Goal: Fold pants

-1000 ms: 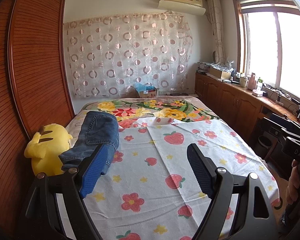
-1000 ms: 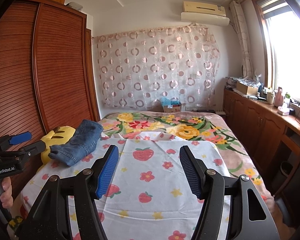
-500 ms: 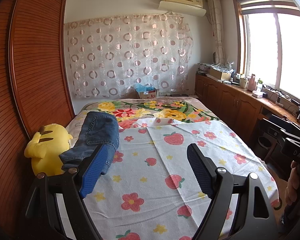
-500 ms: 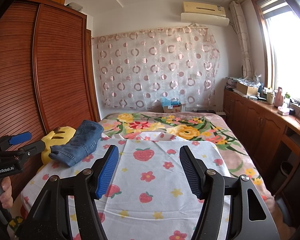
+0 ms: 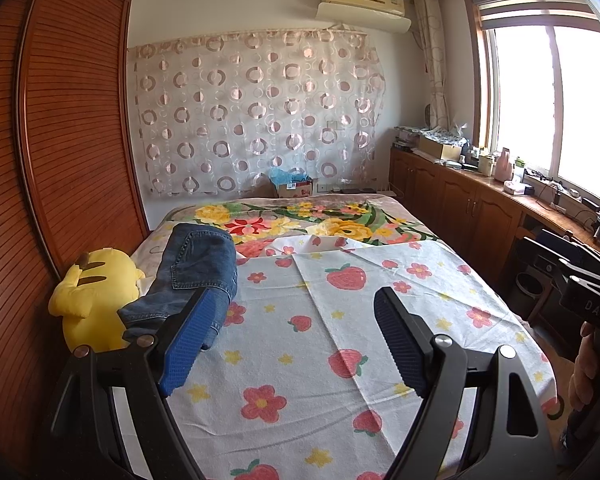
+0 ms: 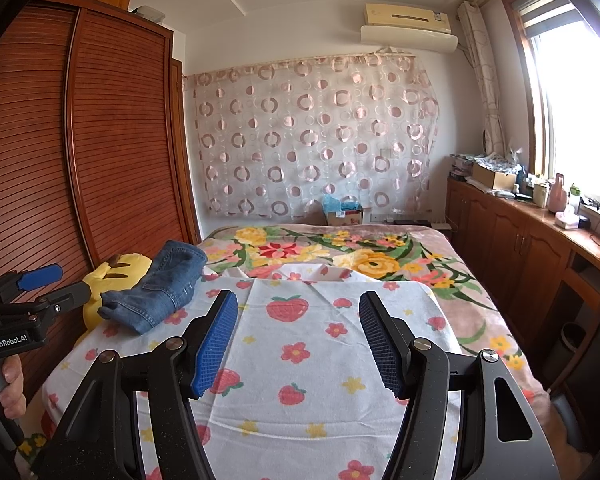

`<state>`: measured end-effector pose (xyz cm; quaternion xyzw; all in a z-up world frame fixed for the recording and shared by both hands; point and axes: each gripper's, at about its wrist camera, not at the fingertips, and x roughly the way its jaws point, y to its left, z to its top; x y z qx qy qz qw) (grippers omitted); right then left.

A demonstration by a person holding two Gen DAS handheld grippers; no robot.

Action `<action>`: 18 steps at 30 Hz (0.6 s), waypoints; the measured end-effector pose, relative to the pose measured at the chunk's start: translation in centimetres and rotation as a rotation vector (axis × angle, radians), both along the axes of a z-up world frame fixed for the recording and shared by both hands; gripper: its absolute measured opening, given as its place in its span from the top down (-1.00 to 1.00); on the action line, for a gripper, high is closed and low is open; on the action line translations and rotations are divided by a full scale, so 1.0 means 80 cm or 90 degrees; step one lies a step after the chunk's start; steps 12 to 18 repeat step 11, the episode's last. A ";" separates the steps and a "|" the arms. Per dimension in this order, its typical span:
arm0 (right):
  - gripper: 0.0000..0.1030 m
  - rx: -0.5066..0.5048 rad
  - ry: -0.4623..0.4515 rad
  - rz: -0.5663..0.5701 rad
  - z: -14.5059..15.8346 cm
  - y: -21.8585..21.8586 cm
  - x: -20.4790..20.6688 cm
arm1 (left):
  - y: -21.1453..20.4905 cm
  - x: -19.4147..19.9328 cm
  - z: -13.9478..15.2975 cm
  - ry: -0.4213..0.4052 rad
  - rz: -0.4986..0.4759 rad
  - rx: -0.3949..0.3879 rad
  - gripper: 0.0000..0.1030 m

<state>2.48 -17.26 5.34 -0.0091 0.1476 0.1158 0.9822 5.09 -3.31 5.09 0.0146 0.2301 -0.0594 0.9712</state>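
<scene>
Folded blue denim pants [image 5: 188, 276] lie at the left edge of the bed, resting partly on a yellow plush toy [image 5: 92, 300]; they also show in the right wrist view [image 6: 160, 288]. My left gripper [image 5: 296, 312] is open and empty, held above the strawberry-print sheet [image 5: 300, 360], just right of the pants. My right gripper [image 6: 298, 316] is open and empty above the same sheet [image 6: 300, 380], well right of the pants. Each gripper's body shows at the edge of the other's view.
A wooden slatted wardrobe [image 5: 60, 160] lines the left side of the bed. Wooden cabinets [image 5: 460, 208] with clutter run along the right under the window. A floral blanket [image 5: 320, 224] covers the far half of the bed. A cardboard box [image 5: 294, 188] sits behind it.
</scene>
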 end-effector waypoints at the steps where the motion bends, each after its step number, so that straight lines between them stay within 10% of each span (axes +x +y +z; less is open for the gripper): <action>1: -0.27 0.000 0.000 0.000 0.000 0.000 0.000 | 0.000 -0.001 0.001 0.000 0.000 0.001 -0.60; 18: -0.27 0.000 -0.003 0.000 0.000 0.001 -0.001 | 0.001 -0.001 -0.001 -0.001 0.000 0.000 -0.60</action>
